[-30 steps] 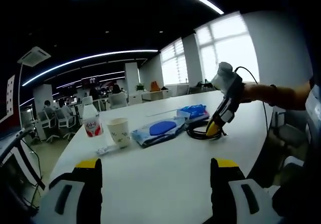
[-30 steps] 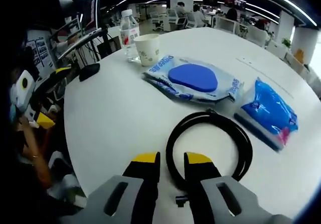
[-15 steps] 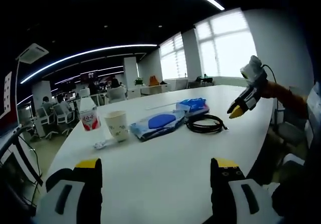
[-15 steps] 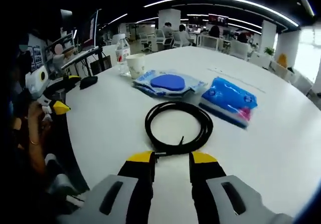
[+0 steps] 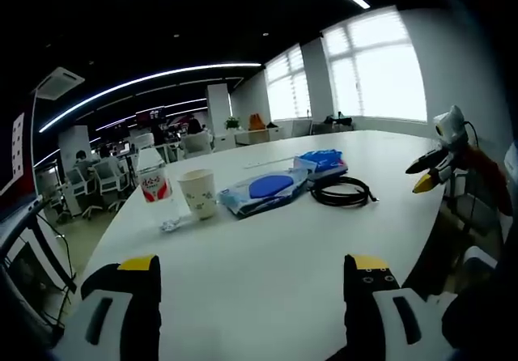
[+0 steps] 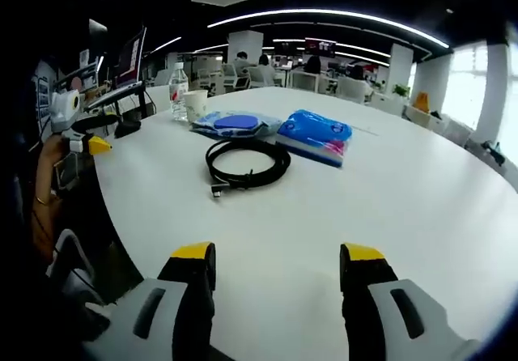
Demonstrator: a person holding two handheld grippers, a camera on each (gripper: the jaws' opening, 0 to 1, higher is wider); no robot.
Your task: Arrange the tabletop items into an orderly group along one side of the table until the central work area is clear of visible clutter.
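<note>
The left gripper [image 5: 251, 276] has its 2 yellow-tipped jaws spread wide apart, and nothing is between them. It hangs over the near edge of the big white table [image 5: 267, 256]. The right gripper [image 6: 279, 264] is the same: its jaws are wide apart and hold nothing, just above the bare white top.

Past the left gripper, the things sit in a row toward the far side of the table. From left to right there is a water bottle [image 5: 152, 184] with a red label, a paper cup [image 5: 199, 193] just beside it, and a small crumpled wrapper [image 5: 171, 224] lying in front of the 2. Next comes a flat pack of wipes [image 5: 263, 192] with a blue oval on top, then a blue plastic bag [image 5: 322, 161] behind it. A black cable [image 5: 341, 192] lies coiled in a ring, touching the blue bag.

In the right gripper view the coiled cable [image 6: 245, 161] lies in front of the wipes pack [image 6: 235, 123] and the blue bag [image 6: 316, 134]. The bottle [image 6: 178, 91] and cup [image 6: 195, 105] stand farther back.

Beyond the table there are desks, chairs and people sitting.
</note>
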